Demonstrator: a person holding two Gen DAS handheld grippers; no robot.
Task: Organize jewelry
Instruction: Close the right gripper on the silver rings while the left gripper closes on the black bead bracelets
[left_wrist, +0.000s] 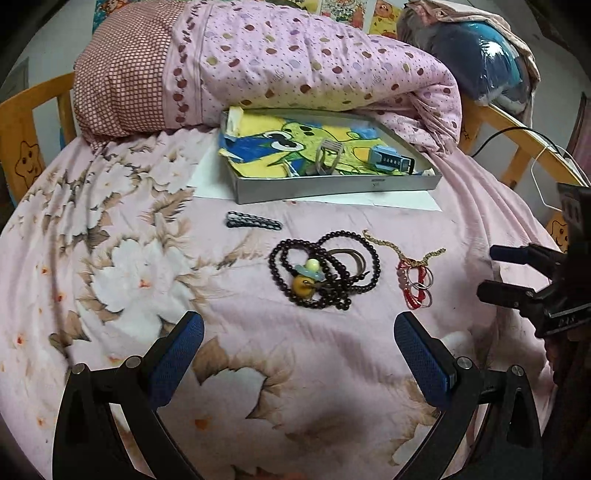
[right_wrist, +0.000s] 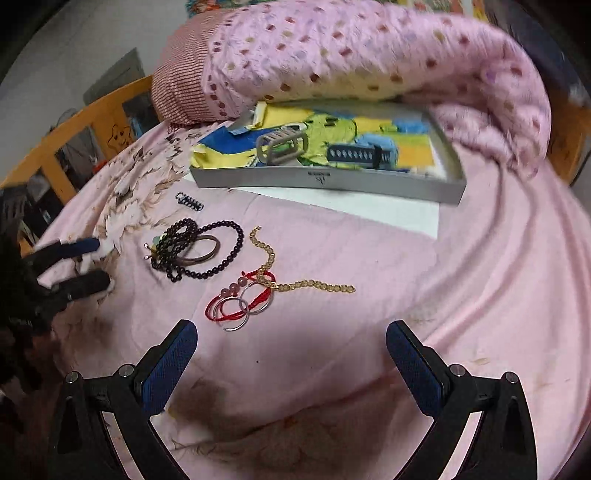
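Observation:
Jewelry lies loose on a pink floral bedsheet. A dark bead necklace (left_wrist: 325, 273) (right_wrist: 192, 251) with yellow beads is coiled over a brown bangle. To its right lie a gold chain (left_wrist: 406, 251) (right_wrist: 314, 286) and a red string bracelet (left_wrist: 415, 286) (right_wrist: 236, 302) with silver rings. A black hair clip (left_wrist: 253, 220) (right_wrist: 189, 202) rests nearer the grey tray (left_wrist: 332, 188) (right_wrist: 325, 184). The tray holds a grey claw clip (left_wrist: 327, 157) (right_wrist: 282, 147) and a blue strap-like item (left_wrist: 389, 158) (right_wrist: 358, 155). My left gripper (left_wrist: 298, 325) (right_wrist: 98, 263) is open and empty, just short of the necklace. My right gripper (right_wrist: 291, 330) (left_wrist: 487, 271) is open, just short of the bracelet.
A rolled pink dotted quilt (left_wrist: 295, 66) lies behind the tray. White paper (left_wrist: 369, 199) sits under the tray. Wooden bed rails (left_wrist: 22, 122) run along both sides. A blue plastic-wrapped bundle (left_wrist: 487, 62) and a white wire hanger (left_wrist: 543, 173) are at the far right.

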